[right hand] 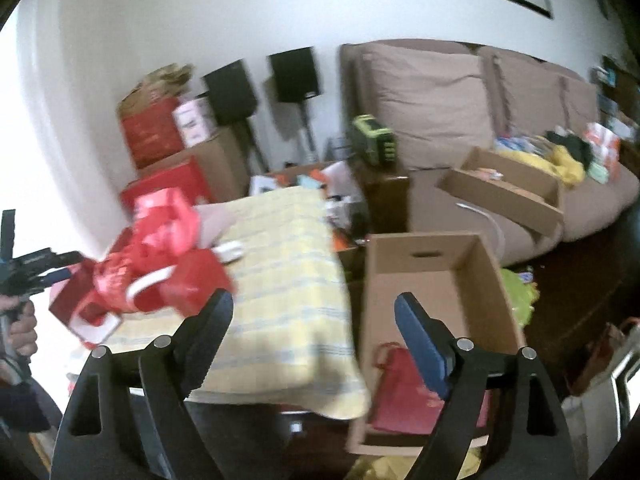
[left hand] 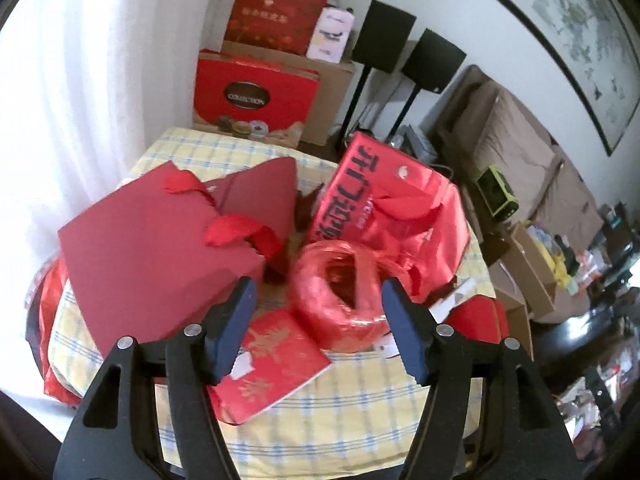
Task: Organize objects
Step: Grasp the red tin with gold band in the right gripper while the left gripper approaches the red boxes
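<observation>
The left claw (left hand: 318, 308) stood open above the tabletop (left hand: 360, 400), which was covered with a yellow checked cloth, and nothing sat between its blue pads (left hand: 404, 332). Seen through the gap, a red spool of ribbon (left hand: 338, 292) lay on the cloth, blurred. Just in front of the spool, nearer the camera, lay a flat red envelope with gold print (left hand: 272, 364). To the left a dark red gift bag (left hand: 160, 248) lay on its side with its ribbon handles loose, and behind the spool a shiny red bag with black lettering (left hand: 384, 204) leaned against the heap. Red gift boxes (left hand: 256, 88) were stacked by the wall beyond the tabletop.

The right claw (right hand: 314, 328) was spread wide and empty too. It hung over the edge of the tabletop and an open cardboard box (right hand: 432, 264) that stood just beside it on the floor. A red drawstring pouch (right hand: 400, 392) lay inside the box at its near end, partly hidden by the right-hand finger (right hand: 424, 344). In this view the heap of red bags (right hand: 152, 264) sat at the far left part of the cloth, and the left claw, held in a hand (right hand: 20, 332), showed at the frame's left edge. A brown sofa (right hand: 440, 96) with another cardboard box on its seat stood behind.
</observation>
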`<state>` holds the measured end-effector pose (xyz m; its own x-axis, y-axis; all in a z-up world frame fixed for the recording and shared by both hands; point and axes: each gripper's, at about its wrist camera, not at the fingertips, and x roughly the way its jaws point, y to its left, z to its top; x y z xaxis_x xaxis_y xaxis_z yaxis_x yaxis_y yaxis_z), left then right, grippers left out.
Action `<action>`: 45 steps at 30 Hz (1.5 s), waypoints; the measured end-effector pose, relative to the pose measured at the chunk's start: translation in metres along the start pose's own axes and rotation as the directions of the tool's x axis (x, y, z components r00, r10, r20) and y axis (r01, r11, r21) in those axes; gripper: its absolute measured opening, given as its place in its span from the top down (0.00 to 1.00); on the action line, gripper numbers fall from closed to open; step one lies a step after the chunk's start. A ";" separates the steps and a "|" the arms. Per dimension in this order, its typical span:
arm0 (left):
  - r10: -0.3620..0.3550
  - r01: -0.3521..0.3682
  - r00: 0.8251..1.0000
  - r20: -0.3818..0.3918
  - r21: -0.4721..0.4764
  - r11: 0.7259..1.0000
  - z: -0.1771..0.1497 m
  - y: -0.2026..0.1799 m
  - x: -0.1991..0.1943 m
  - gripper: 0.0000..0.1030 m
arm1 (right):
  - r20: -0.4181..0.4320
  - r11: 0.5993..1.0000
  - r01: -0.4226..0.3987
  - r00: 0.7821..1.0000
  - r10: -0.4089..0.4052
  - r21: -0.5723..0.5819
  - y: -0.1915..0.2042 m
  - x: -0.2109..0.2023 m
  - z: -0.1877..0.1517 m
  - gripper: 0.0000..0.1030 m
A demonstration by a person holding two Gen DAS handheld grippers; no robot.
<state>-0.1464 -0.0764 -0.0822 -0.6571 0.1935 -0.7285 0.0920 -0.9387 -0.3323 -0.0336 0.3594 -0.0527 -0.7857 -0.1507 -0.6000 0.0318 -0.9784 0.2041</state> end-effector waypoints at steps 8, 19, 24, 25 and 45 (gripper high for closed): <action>-0.025 0.026 1.000 0.011 -0.072 0.997 0.003 0.037 -0.011 0.24 | -0.077 0.997 -0.060 0.996 0.056 -0.050 0.062 0.025 0.001 0.18; 0.012 -0.011 1.000 -0.016 0.082 0.997 -0.009 0.041 -0.014 0.23 | -0.197 0.999 0.024 0.980 -0.029 -0.032 0.100 0.105 -0.021 0.09; -0.064 0.064 0.998 -0.003 0.076 0.995 -0.008 0.044 -0.015 0.15 | -0.165 0.991 0.094 0.980 -0.108 -0.092 0.124 0.136 -0.020 0.07; -0.068 0.068 0.998 -0.005 0.084 0.994 -0.009 0.045 -0.015 0.15 | -0.154 0.988 0.116 0.979 -0.131 -0.105 0.129 0.143 -0.020 0.07; -0.086 0.106 0.983 -0.160 0.120 0.987 -0.029 0.074 -0.044 0.14 | -0.118 0.998 0.062 0.991 -0.061 0.006 0.106 0.154 -0.028 0.38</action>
<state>-0.0889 -0.1463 -0.0924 -0.5340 0.3172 -0.7837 -0.0688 -0.9402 -0.3337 -0.1337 0.2282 -0.1448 -0.7077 -0.1064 -0.6984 -0.0207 -0.9850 0.1711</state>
